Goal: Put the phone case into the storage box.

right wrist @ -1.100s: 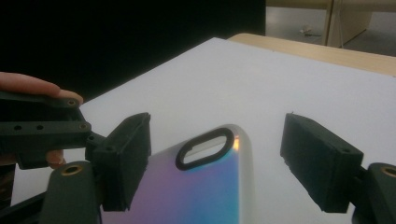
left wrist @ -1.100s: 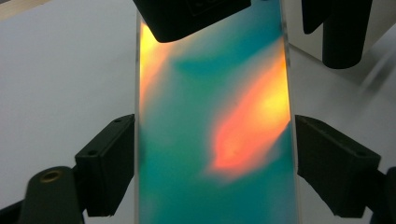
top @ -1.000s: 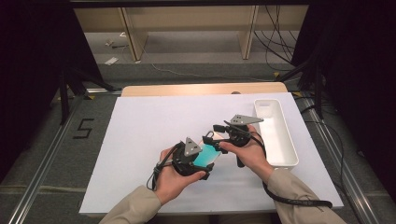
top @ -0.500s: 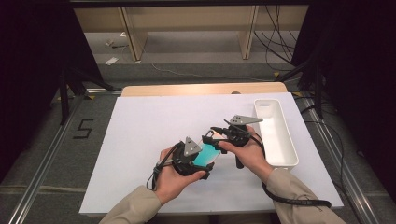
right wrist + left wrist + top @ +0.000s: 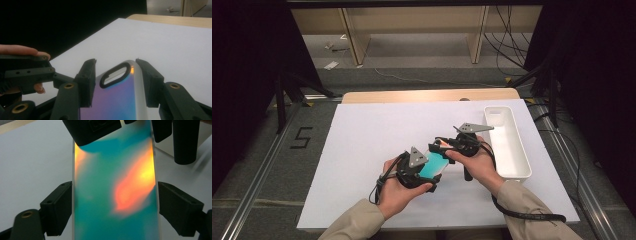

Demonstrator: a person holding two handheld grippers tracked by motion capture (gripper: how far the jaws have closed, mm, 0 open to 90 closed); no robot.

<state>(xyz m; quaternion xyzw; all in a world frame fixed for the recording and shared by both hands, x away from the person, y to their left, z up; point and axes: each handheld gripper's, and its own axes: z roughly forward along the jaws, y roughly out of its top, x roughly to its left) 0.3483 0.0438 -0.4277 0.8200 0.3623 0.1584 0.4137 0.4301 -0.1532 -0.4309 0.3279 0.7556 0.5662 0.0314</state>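
The thing I am working on is a flat, glossy phone case (image 5: 433,165) with an iridescent finish: mostly teal, with an orange-to-yellow flare across it in the left gripper view (image 5: 115,195), and sliding toward violet and blue near its end in the right gripper view (image 5: 120,97). That end carries an oval black-rimmed camera cutout (image 5: 115,74), through which I see the white sheet behind. In the high view the case sits held up between my two hands, above the white sheet (image 5: 362,145) covering the table, roughly at the sheet's 5 o'clock from centre.

My left gripper (image 5: 414,172) clamps the case across its width: both black pads press flat on its long edges (no gap shows on either side in its own view (image 5: 115,207)).

My right gripper (image 5: 451,146) comes at the case's cutout end from 2 o'clock of the left one. Its jaws have just been closing, with the case between them. In its own view (image 5: 116,82) the pads sit right against the two edges of that end, touching as far as I can see, though how hard they press I cannot tell.

A long white plastic tray (image 5: 518,172) lies at the sheet's 3 o'clock edge, just beside my right hand (image 5: 477,167).
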